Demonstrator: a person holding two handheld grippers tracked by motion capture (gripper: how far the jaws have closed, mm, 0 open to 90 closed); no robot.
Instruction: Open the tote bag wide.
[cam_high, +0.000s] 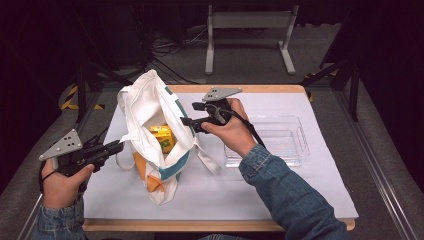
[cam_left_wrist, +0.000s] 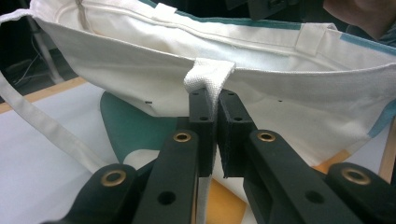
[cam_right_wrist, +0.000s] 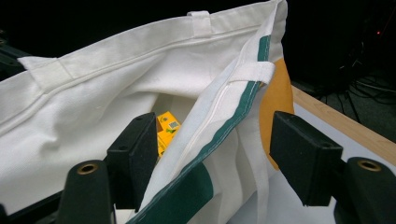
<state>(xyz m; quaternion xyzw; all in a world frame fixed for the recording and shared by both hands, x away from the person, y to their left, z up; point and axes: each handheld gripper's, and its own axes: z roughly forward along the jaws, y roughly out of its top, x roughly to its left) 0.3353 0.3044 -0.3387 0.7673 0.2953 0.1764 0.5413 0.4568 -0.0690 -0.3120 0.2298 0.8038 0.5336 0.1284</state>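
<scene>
Gaping on the table, the tote bag (cam_high: 150, 125) holds a yellow carton (cam_high: 162, 137).

A clear plastic tray (cam_high: 280, 140) is seen lying on the white sheet (cam_high: 280, 190) that covers the wooden-edged surface (cam_high: 220, 225); a grey metal stand (cam_high: 250, 25) and loose cables (cam_high: 170, 47) are seen on the floor beyond.

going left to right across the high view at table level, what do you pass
left gripper → tote bag with a yellow box inside → right gripper at the bag's right edge → clear plastic tray
</scene>
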